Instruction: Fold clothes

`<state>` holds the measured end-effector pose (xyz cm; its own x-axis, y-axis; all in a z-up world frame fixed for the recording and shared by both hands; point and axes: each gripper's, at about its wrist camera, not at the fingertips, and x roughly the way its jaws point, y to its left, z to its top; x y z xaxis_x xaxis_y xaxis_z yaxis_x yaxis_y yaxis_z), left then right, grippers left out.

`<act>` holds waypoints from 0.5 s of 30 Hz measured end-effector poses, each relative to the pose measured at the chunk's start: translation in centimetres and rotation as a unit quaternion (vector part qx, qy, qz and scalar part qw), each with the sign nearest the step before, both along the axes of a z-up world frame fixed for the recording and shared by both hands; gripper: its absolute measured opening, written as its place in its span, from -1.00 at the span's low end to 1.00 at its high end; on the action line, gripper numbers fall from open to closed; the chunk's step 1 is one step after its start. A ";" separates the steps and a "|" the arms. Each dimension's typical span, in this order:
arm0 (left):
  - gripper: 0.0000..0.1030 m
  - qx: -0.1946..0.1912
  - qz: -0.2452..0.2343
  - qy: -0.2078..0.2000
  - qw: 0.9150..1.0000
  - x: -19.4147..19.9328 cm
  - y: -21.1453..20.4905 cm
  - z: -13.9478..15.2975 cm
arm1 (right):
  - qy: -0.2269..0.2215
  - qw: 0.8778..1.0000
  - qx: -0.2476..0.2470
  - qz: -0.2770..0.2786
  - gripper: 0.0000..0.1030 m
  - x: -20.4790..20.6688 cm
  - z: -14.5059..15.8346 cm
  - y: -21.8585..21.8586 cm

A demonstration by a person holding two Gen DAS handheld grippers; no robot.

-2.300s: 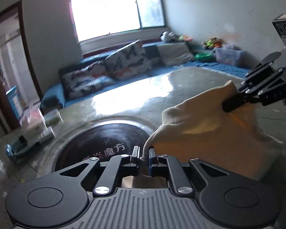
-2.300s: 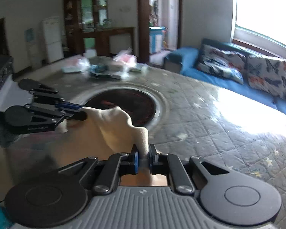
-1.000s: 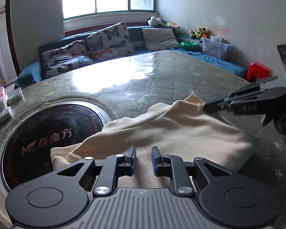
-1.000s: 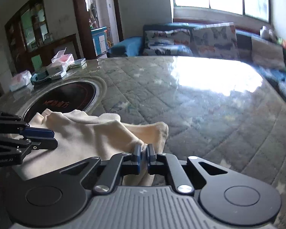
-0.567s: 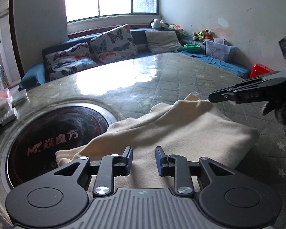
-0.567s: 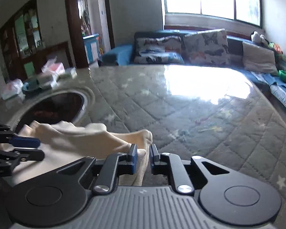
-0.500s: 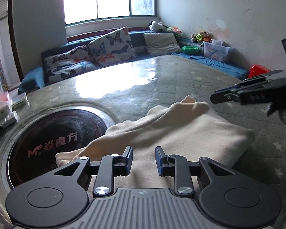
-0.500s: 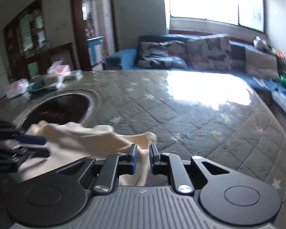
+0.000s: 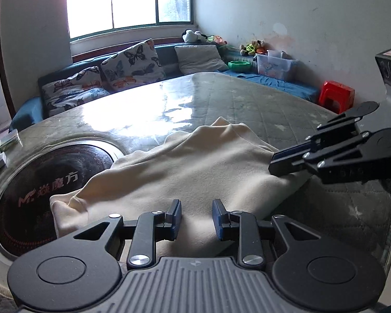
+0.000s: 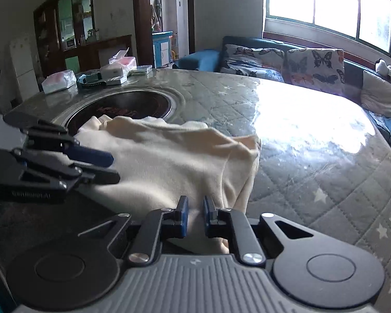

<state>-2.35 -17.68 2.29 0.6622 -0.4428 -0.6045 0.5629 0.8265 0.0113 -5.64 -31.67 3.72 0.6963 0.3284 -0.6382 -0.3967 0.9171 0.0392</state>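
A cream garment lies folded on the quilted table top; it also shows in the right wrist view. Its left end overlaps the dark round inset. My left gripper is open and empty just above the garment's near edge. My right gripper is open a little, jaws either side of the cloth's near right edge without pinching it. Each gripper shows in the other's view, the right one at the garment's right end, the left one at its left.
The round table has a dark glass hotplate inset. Boxes and packets sit at the far side. A blue sofa with butterfly cushions runs under the window. A red stool and a plastic bin stand by the wall.
Both grippers lowered the lifted garment onto the table and let go. The left jaws opened first, then the right jaws opened. The cloth now lies flat and both grippers sit at its near edge.
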 end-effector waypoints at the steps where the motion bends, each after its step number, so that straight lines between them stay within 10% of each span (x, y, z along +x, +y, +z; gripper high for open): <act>1: -0.43 -0.005 0.005 0.002 1.000 0.2 0.2 0.1 | -0.001 1.000 0.001 0.000 -0.79 0.1 0.3 0.1; 15: -0.42 -0.010 0.133 0.024 0.991 4.3 7.1 -0.3 | 0.026 1.000 0.001 0.005 -0.79 1.6 -0.5 0.3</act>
<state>1.91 -10.62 1.98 0.7279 -0.2699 -0.6303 0.3255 0.9451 -0.0287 -4.09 -31.41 3.25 0.6589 0.3365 -0.6728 -0.4036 0.9129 0.0614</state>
